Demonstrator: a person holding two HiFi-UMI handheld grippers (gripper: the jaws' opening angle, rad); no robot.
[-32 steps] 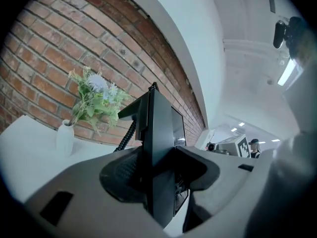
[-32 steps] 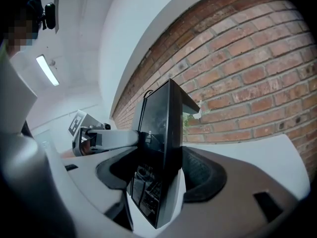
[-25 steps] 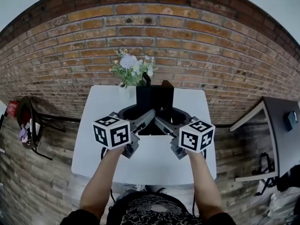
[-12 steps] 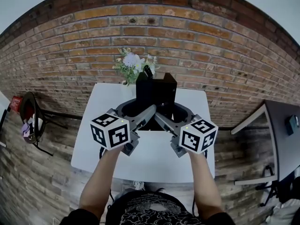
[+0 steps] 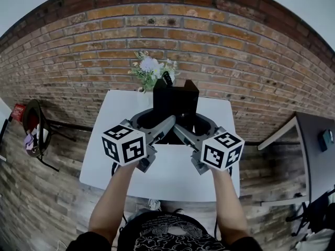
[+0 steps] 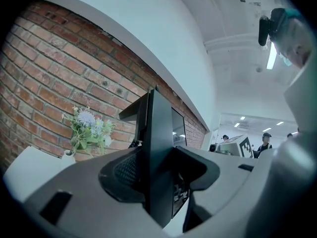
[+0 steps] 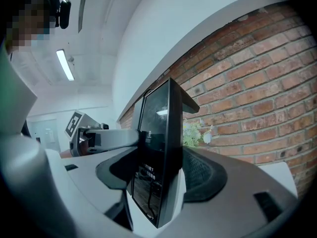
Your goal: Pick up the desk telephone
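So at this point both tongs were clamped on the desk telephone [image 5: 175, 99], one from each side. The left gripper [image 5: 159, 125] had its jaws pressed onto the left edge of the black body, and you could see the ribbed pad [image 6: 126, 170] sitting right against it in the left gripper view. The right gripper [image 5: 191, 127] did the same on the other edge, with its pad [image 7: 200, 175] flat on the casing and the phone's glossy front facing that camera. The phone stood upright, pinched between the two, over the far half of the white table [image 5: 115, 156]. As far as I could tell its bottom edge was clear of the tabletop, since white showed under it in both gripper views. Both grippers pointed roughly level toward the brick wall [image 5: 209, 46], and the marker cubes [image 5: 124, 145] sat nearest the person. Behind the phone a little bunch of flowers [image 5: 152, 69] sat in a white vase [image 6: 69, 153] near the table's back edge. Off to the left was a chair [image 5: 34, 132] with some stuff on it, and on the right a second desk [image 5: 309, 140].
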